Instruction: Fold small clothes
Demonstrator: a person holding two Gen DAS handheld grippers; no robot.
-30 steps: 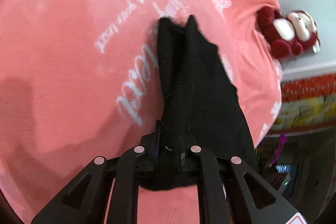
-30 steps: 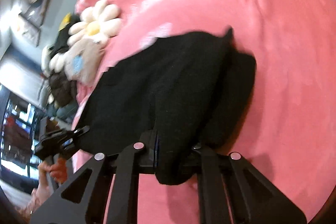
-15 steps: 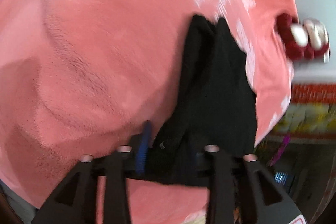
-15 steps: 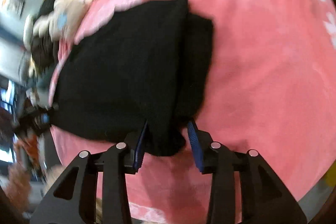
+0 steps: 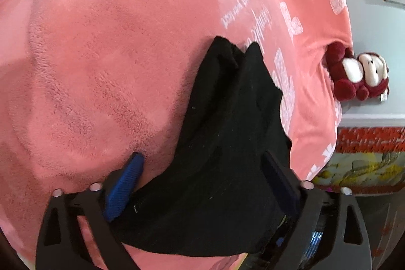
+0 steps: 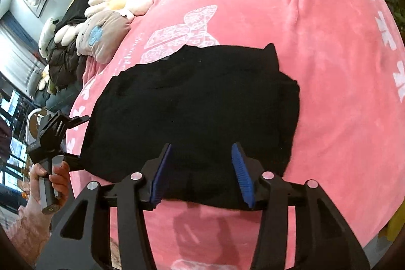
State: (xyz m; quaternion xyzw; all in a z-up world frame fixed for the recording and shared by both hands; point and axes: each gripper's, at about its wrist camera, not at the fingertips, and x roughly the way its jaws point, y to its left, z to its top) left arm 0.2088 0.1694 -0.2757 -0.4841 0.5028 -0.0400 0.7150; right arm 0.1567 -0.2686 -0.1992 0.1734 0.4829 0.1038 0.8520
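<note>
- On the pink blanket [image 6: 329,55], the black garment [image 6: 197,103] is now lying folded instead of hanging pinched as a second ago.
- Both grippers are spreading: the left gripper [image 5: 202,176] and right gripper [image 6: 202,168] are straddling its near edges, pinching nothing.
- This fold is probably finishing; smoothing or another fold may be coming.

left claw [image 5: 202,173]: clamped → spread wide | right claw [image 6: 202,158]: clamped → spread | black garment [image 6: 197,103]: released, now flat at frame centre
</note>
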